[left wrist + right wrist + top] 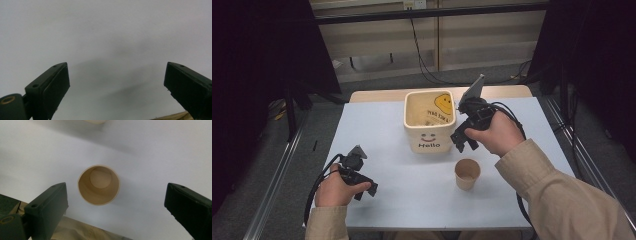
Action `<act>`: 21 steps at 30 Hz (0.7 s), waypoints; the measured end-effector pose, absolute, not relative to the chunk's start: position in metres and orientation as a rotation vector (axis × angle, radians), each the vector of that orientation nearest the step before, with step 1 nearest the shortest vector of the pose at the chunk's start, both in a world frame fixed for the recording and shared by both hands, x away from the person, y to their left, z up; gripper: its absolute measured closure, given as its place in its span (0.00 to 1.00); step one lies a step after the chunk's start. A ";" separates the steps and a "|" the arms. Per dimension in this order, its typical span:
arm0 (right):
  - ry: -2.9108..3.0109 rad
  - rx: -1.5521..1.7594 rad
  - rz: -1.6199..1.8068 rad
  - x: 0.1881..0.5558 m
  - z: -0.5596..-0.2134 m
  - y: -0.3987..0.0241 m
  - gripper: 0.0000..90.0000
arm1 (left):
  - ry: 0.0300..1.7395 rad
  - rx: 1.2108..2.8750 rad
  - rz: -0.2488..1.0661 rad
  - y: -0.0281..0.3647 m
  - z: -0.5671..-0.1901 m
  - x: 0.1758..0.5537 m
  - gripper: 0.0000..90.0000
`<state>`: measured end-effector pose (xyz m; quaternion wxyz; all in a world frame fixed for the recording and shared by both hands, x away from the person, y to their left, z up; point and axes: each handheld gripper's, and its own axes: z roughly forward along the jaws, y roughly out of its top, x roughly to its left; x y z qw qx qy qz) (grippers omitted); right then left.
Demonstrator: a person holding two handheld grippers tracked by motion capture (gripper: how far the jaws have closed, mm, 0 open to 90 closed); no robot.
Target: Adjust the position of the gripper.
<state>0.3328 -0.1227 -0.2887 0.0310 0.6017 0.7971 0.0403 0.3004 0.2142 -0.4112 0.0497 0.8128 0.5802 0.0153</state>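
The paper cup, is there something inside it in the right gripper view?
No, the paper cup is empty: the right gripper view looks straight down into it and its bare round bottom shows.

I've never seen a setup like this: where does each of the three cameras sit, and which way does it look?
High view: above the person's side, looking forward and down on the table; both hands and sleeves show.
Left gripper view: on the left gripper, facing bare table; its open jaws show.
Right gripper view: on the right gripper, looking down into the paper cup; open jaws, a sleeve.
Shared: high and right gripper views both show the cup.
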 end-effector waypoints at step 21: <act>2.473 1.868 0.112 0.331 -0.323 -0.112 0.06 | 1.759 2.461 0.049 0.214 -0.408 0.299 0.07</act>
